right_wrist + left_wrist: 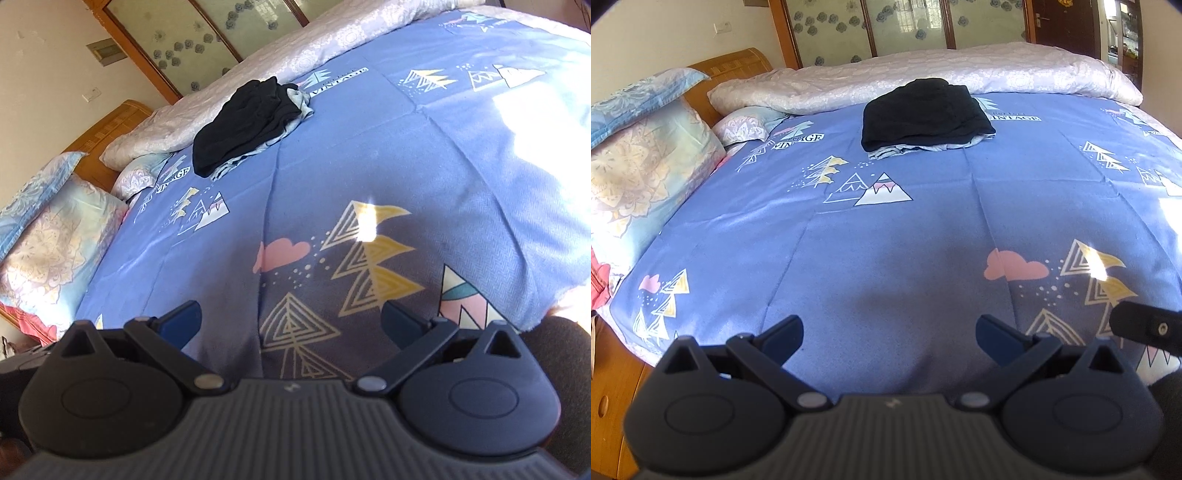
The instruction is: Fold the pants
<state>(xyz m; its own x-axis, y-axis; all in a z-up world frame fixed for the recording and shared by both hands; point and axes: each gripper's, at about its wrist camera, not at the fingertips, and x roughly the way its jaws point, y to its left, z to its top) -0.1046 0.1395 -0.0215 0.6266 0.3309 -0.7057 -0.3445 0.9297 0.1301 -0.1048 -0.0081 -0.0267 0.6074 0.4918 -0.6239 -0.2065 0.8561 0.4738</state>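
Folded black pants point(925, 112) lie on top of a folded light grey garment point(905, 149) at the far side of the blue patterned bedsheet point(886, 240). The same stack shows in the right wrist view, black pants point(245, 123) over the grey garment point(301, 101). My left gripper point(889, 334) is open and empty, low over the near part of the bed, far from the stack. My right gripper point(291, 325) is open and empty, also over the near part of the sheet. A part of the right gripper point(1148, 326) shows at the left view's right edge.
A pale rolled quilt point(923, 79) lies along the far edge behind the stack. Pillows point(646, 166) rest against the wooden headboard point(731, 64) on the left. A cabinet with glass doors point(905, 26) stands behind the bed. Bright sunlight point(535, 122) falls on the right.
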